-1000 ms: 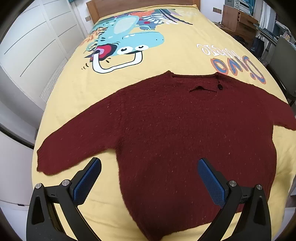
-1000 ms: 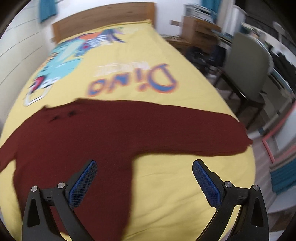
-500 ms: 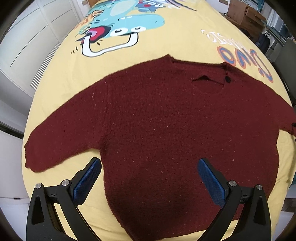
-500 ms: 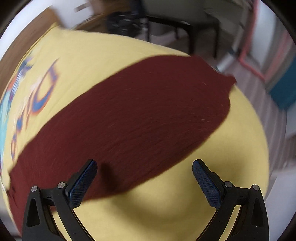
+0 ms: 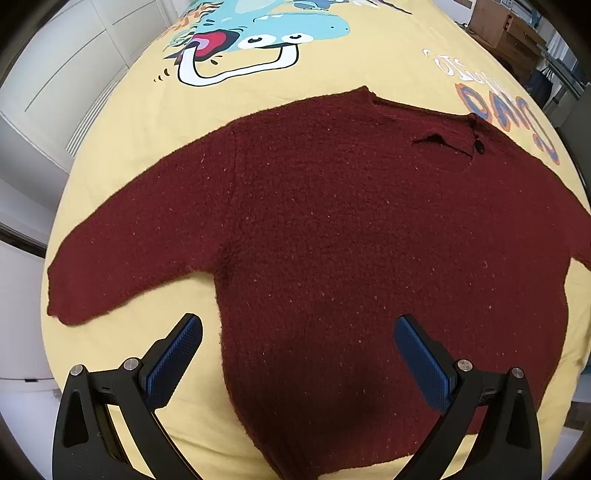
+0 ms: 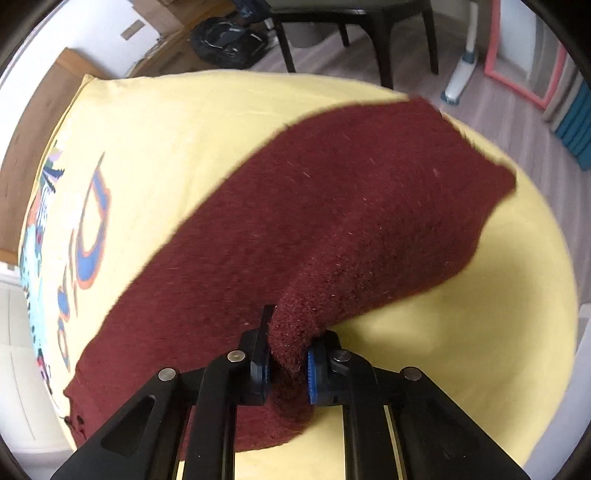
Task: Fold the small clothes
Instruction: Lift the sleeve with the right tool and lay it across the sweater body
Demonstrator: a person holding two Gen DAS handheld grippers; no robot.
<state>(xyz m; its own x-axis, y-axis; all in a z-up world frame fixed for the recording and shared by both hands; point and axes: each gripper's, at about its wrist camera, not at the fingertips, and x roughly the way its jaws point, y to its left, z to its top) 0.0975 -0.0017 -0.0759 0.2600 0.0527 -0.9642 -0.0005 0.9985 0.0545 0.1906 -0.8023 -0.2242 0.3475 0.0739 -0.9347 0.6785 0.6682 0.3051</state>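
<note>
The maroon sweater (image 5: 332,240), a soft, limp, fuzzy knit spread flat on the bed (image 5: 147,122) by its near edge, bunches wherever pinched, so the right gripper (image 6: 288,365) has its jaws clamped on a sleeve's lower edge while the left gripper (image 5: 295,354) hangs open above the hem.

- A bed (image 5: 122,155) fills both views, covered by a yellow sheet (image 6: 229,122) printed with a cartoon dinosaur (image 5: 258,33) and coloured lettering (image 5: 506,114).
- White panelled wardrobe doors (image 5: 55,74) stand just beside the bed.
- A wooden cabinet (image 5: 506,26) stands past the far corner.
- The floor (image 6: 524,122) is grey wood-look planks.
- A dark-legged chair (image 6: 354,33) stands near the bed.
- A pink frame (image 6: 524,70) leans beyond the chair.
</note>
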